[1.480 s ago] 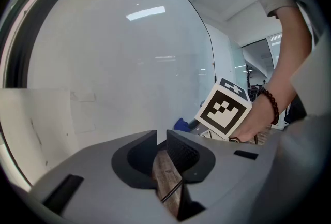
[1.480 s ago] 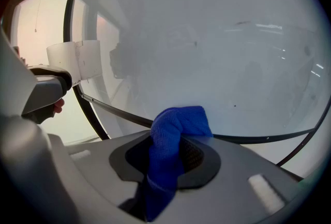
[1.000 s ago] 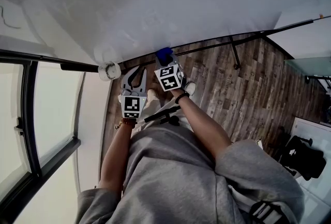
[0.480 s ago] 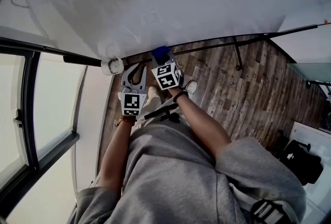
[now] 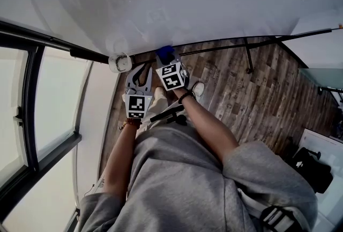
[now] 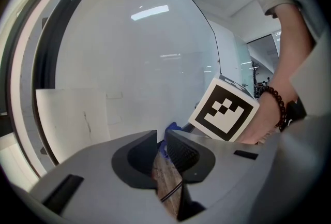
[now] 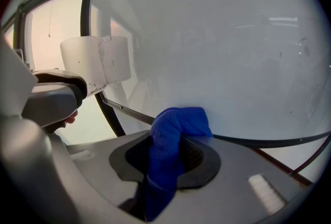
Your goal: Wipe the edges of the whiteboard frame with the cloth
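Head view: right tongs (image 5: 167, 61) clamp one cloth (image 5: 164, 52); left tongs (image 5: 143, 69) empty.

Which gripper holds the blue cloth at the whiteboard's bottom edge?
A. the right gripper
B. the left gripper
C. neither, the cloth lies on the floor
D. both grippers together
A: the right gripper view shows the cloth pinched between the jaws of the right gripper and up against the whiteboard frame, while the left gripper holds nothing.
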`<state>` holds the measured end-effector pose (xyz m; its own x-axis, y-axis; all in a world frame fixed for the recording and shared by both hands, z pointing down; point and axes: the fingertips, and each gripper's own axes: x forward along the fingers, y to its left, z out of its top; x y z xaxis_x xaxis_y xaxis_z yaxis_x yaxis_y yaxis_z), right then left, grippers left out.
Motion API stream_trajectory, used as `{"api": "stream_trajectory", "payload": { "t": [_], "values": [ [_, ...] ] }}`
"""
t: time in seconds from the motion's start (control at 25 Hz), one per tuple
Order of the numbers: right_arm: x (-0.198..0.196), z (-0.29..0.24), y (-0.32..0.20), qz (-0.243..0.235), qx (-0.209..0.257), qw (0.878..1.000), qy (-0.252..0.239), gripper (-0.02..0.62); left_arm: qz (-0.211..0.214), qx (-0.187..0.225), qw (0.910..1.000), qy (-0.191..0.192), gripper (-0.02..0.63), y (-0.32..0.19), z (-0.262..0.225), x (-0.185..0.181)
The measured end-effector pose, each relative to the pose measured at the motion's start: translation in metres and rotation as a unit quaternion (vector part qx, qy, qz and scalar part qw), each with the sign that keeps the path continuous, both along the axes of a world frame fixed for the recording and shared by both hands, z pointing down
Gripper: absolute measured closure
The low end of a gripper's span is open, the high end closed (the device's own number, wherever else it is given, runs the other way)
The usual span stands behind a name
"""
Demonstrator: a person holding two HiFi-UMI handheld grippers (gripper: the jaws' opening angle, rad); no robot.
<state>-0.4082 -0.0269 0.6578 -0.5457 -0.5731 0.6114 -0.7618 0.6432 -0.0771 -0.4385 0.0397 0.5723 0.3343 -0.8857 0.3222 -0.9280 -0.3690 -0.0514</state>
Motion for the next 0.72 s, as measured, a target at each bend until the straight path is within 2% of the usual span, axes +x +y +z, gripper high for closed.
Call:
{"api": "stream_trajectory", "payload": {
  "t": [0.44, 0.72],
  "values": [
    [-0.024, 0.000, 0.007, -0.011, 0.002, 1.000, -0.006, 0.482, -0.004, -0.001, 1.0000, 0.002, 0.555, 0.008, 0.001, -0.011],
    [-0.041, 0.000, 0.014, -0.029, 0.002, 0.999, -0.013, 0.482, -0.019, -0.016, 0.9997, 0.004, 0.555, 0.021, 0.011, -0.025]
  ]
}}
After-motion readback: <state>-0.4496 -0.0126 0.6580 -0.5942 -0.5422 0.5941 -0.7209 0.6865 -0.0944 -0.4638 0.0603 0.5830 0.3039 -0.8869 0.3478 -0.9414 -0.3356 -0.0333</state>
